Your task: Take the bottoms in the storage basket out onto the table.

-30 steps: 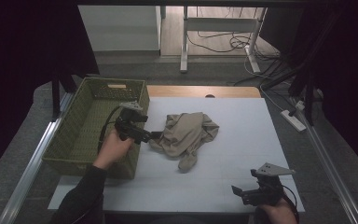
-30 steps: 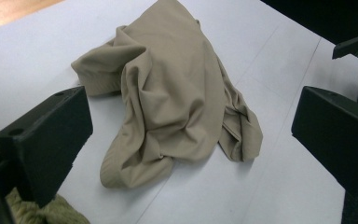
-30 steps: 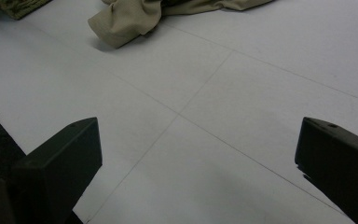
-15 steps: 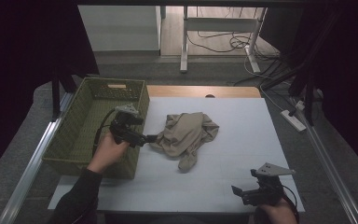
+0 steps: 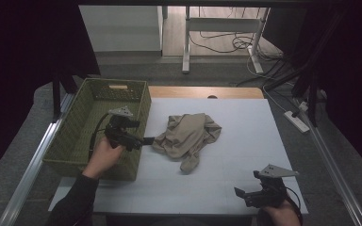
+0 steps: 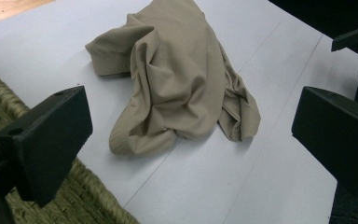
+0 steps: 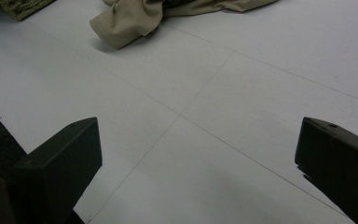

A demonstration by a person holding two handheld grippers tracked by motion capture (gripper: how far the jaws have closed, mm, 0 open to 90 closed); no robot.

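A crumpled beige cloth (image 5: pixel 188 134) lies in the middle of the white table (image 5: pixel 245 122). My left gripper (image 5: pixel 143 140) hovers over the right wall of the green woven basket (image 5: pixel 70 136), its open jaws pointing at the cloth's left edge and just short of it. In the left gripper view the cloth (image 6: pixel 182 84) lies ahead between the wide-apart jaws of the left gripper (image 6: pixel 193 140). My right gripper (image 5: pixel 242 195) rests open near the table's front right edge. From the right gripper (image 7: pixel 200 163) bare table lies ahead, with a cloth end (image 7: pixel 130 18) far off.
The basket (image 6: pixel 88 200) takes up the table's left side and looks empty inside. A wooden strip (image 5: pixel 202 92) runs along the table's far edge. Desk legs and cables (image 5: pixel 217 42) stand on the floor beyond. A metal rail (image 5: pixel 33 165) runs along the left.
My left gripper has drawn back a little to the left, away from the cloth and over the basket wall. The cloth and the right gripper have not moved.
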